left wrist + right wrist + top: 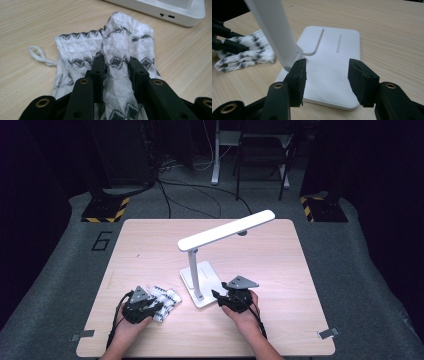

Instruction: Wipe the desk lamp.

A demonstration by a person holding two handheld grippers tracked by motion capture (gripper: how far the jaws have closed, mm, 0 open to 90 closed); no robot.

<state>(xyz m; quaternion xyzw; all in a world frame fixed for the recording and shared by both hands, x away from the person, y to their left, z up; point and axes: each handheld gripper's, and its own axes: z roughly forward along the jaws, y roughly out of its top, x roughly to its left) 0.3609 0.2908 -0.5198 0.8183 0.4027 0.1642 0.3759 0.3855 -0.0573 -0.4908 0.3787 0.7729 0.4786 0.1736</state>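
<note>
Left gripper view: I read my left gripper point(116, 63) pinching a raised fold of the patterned cloth point(125, 35), which lies on the surface point(30, 22) beside the lamp base point(332, 55) (white). My right gripper point(325, 75) stands spread over that base.

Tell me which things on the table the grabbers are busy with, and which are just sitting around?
Busy with:
- white and grey cloth, pinched in the left gripper
- white desk lamp, its base by the open right gripper

Just sitting around:
- tape tabs at the table corners
- stands and cables on the floor behind
</note>
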